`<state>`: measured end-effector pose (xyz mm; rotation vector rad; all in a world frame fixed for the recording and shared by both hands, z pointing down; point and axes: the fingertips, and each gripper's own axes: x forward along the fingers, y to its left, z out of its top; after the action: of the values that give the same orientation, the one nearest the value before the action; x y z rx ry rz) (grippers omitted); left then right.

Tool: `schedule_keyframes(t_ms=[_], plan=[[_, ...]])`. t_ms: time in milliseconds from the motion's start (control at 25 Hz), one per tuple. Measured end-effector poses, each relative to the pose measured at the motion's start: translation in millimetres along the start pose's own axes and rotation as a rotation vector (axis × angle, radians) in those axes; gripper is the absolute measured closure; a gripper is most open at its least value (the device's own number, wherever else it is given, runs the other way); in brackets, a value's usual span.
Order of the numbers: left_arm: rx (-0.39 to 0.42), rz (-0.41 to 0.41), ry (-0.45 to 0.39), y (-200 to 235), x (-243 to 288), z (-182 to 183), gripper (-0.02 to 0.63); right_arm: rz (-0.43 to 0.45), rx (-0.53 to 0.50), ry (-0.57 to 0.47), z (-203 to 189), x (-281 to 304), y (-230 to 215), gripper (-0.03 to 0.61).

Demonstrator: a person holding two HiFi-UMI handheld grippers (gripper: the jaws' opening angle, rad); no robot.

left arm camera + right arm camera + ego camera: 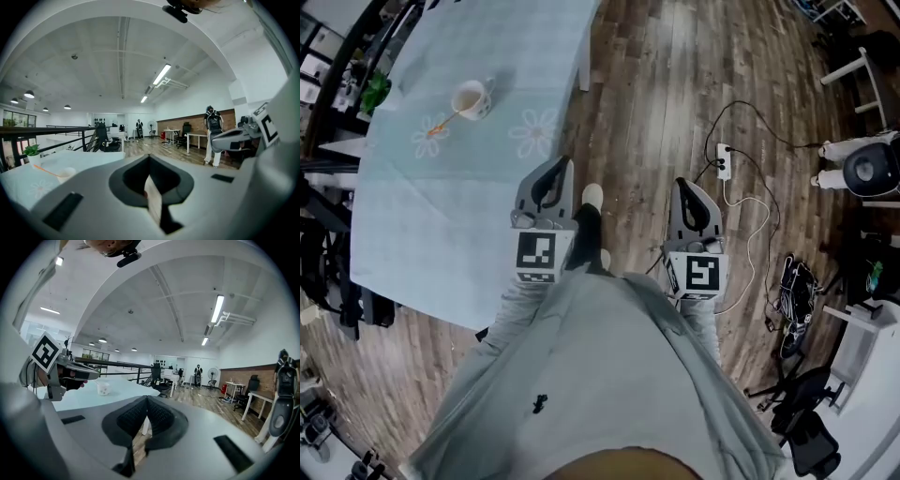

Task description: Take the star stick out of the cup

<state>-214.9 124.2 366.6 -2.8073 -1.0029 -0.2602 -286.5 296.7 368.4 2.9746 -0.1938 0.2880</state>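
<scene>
Right gripper [689, 187] closed, pale tablecloth [469, 206], wooden floor [647, 112]

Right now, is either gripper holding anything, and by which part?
Nothing held. Left gripper and right gripper are both shut, empty; the star stick sits in the cup, untouched.

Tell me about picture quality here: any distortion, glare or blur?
Head view: evenly lit, sharp, table edges bowed by the wide lens. Left gripper view: heavy fisheye, dark corners, ceiling light blown out, left hand-held gripper soft up close. Right gripper view: the same fisheye.
</scene>
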Motion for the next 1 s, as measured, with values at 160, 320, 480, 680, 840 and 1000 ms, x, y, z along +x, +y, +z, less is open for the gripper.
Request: schedule_keyframes(t_ms=[160, 320, 480, 680, 840, 1000], plan=[[-0.01, -0.004, -0.025, 17.7, 54.4, 9.0, 0.595, 0.003, -0.002, 0.006, 5.9, 50.4, -24.0, 0.563], [-0.016, -0.015, -0.036, 55.3, 102.8, 14.2, 0.595, 0.003, -0.02, 0.0, 21.1, 115.7, -33.0, 0.563], [-0.028, -0.003, -0.037, 87.8, 132.0, 24.6, 0.595, 0.025, -0.02, -0.005, 37.9, 163.2, -34.8, 0.563], [-0.019, 0.008, -0.03, 109.6, 164.5, 26.0, 0.595, 0.063, -0.03, 0.009, 41.5, 205.2, -37.3, 0.563], [-0.056, 0.031, -0.008, 119.9, 174.1, 23.3, 0.595, 0.075, -0.022, 0.011, 44.2, 227.2, -38.9, 0.563], [-0.067, 0.076, 0.011, 139.7, 172.5, 15.9, 0.595, 0.124, -0.02, 0.012, 47.5, 248.6, -26.2, 0.563]])
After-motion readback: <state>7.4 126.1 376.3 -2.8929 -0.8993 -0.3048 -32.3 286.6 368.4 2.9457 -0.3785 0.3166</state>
